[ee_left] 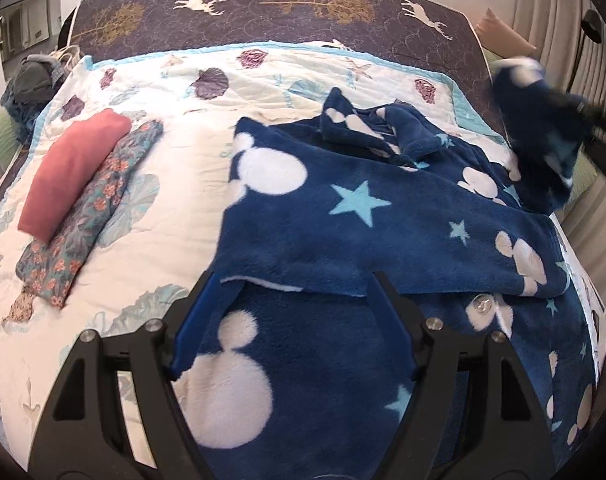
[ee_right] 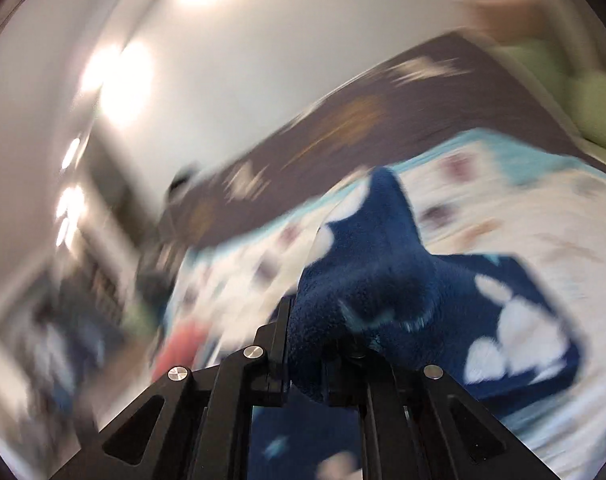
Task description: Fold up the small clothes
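Observation:
A navy fleece garment (ee_left: pixel 343 220) with white mouse heads and pale blue stars lies spread on the quilt (ee_left: pixel 183 184). My left gripper (ee_left: pixel 295 280) stands wide open at the garment's near hem, with fleece lying flat between its fingers and a folded upper layer draped over the tips. My right gripper (ee_left: pixel 599 120) shows blurred at the right edge, holding a sleeve or corner of the same garment (ee_left: pixel 543 132) up off the bed. In the right wrist view this gripper (ee_right: pixel 319 332) is shut on a bunch of the navy fleece (ee_right: pixel 375 280).
A folded pink garment (ee_left: pixel 75 172) and a folded floral one (ee_left: pixel 91 216) lie side by side on the left of the quilt. A dark deer-patterned mattress edge (ee_left: pixel 263 12) runs along the back. A heap of clothes (ee_left: pixel 35 76) sits at the far left.

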### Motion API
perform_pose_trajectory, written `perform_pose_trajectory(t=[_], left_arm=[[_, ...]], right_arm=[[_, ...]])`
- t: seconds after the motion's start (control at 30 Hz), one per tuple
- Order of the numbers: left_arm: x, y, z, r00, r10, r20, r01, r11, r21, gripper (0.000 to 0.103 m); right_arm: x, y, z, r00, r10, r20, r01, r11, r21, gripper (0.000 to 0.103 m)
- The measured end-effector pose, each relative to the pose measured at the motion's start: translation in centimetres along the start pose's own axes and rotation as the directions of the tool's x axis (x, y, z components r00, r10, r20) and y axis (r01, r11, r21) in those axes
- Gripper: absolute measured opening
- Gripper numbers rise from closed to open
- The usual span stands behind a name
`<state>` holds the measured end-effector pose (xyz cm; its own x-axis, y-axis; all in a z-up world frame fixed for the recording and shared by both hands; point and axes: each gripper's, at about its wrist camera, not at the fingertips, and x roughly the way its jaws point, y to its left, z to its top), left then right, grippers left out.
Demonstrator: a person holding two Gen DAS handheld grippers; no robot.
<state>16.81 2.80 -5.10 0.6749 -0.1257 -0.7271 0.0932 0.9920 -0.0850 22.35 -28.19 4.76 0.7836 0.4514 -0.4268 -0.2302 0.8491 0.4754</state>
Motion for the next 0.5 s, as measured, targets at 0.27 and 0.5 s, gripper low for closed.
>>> perform_pose_trajectory(t=[0.27, 0.5], left_arm=[[-0.5, 0.6, 0.2, 0.995, -0.102, 0.013, 0.102, 0.994, -0.029, 0.076], [1.3, -1.9, 2.2, 0.963, -0.267, -0.024, 0.266, 0.963, -0.039, 0.076]], right_arm=[[9.5, 7.7, -12.5, 0.904, -0.112, -0.413, 0.006, 0.969, -0.249, 0.026], [3.0, 5.2, -9.6, 0.970, -0.103, -0.218, 0.072, 0.986, -0.148, 0.061]])
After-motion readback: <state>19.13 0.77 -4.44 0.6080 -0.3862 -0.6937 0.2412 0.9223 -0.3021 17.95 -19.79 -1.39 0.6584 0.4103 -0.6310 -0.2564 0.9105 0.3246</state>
